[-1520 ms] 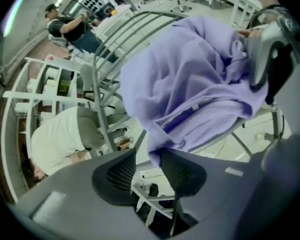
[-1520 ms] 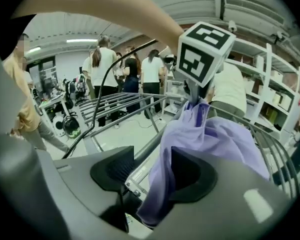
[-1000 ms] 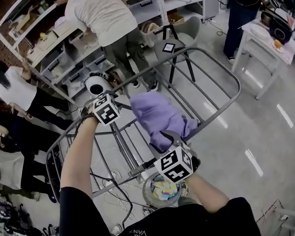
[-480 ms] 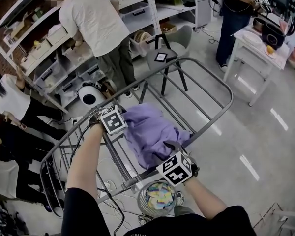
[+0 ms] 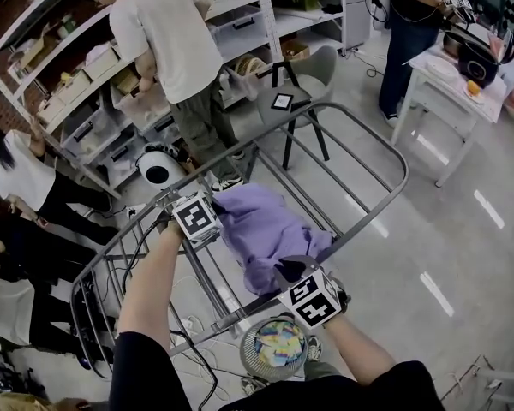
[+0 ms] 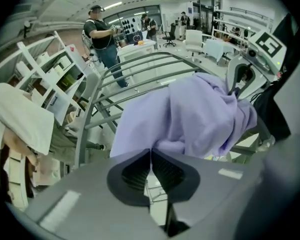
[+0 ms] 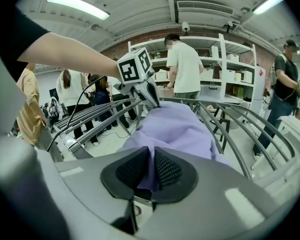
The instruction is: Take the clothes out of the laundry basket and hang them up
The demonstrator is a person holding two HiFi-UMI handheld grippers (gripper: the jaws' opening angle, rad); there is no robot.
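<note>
A purple garment point(image 5: 261, 229) lies draped over the bars of a grey metal drying rack point(image 5: 360, 127). My left gripper point(image 5: 216, 223) is at the cloth's left edge; in the left gripper view its jaws point(image 6: 150, 151) are shut, with the garment's point(image 6: 190, 114) edge pinched at their tips. My right gripper point(image 5: 284, 268) is at the near edge of the cloth. Its jaws point(image 7: 151, 151) are closing, and a fold of the garment point(image 7: 175, 126) is pressed between the pads. A round laundry basket point(image 5: 278, 347) with colourful clothes in it stands on the floor under the rack's near end.
A person in a white T-shirt point(image 5: 176, 41) stands at white shelving point(image 5: 77, 84) just beyond the rack. A grey chair point(image 5: 304, 75) is behind the rack. Another person point(image 5: 411, 32) stands by a white table point(image 5: 463, 67) at the far right. People point(image 5: 26, 169) stand at left; cables lie below.
Both grippers' jaws have closed on the purple garment, which now lies flatter and wider over the bars. The left gripper has settled at the cloth's left edge. The person at the shelves has straightened up.
</note>
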